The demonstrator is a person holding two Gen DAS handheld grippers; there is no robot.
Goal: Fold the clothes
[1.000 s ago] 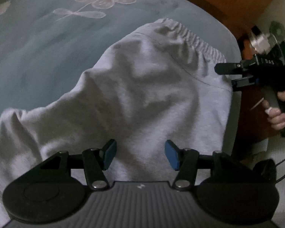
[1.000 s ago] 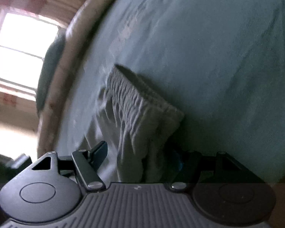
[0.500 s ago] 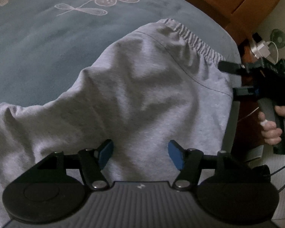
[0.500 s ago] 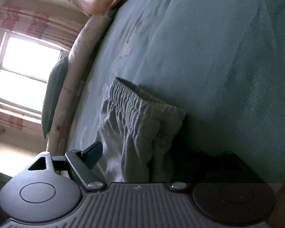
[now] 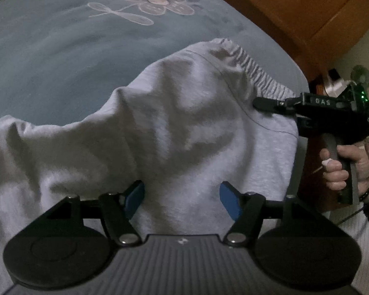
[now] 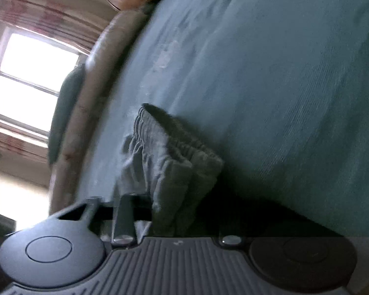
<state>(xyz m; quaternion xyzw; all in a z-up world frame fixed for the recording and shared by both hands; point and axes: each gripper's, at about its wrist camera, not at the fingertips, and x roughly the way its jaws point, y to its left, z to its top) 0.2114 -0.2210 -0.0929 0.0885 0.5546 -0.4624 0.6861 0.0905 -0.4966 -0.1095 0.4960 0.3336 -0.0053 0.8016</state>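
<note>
The grey trousers [image 5: 174, 127] lie rumpled on the bed [image 5: 61, 49]. The right tool [image 5: 265, 103] is closing on the waistband corner; the left tool [image 5: 182, 196] is opening, holding nothing (cloth beneath). A shallow bite could slip out.

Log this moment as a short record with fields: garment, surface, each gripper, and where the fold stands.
garment: grey sweatpants, rumpled, elastic waistband toward the bed's far corner
surface: teal bedspread with an embroidered flower
left gripper: blue fingers spread over the cloth, not pinching it, jaws opening
right gripper: at the waistband corner, jaws closing with waistband fabric between them
hand: wraps the right gripper's handle
fold: not started, pants lie unfolded
</note>
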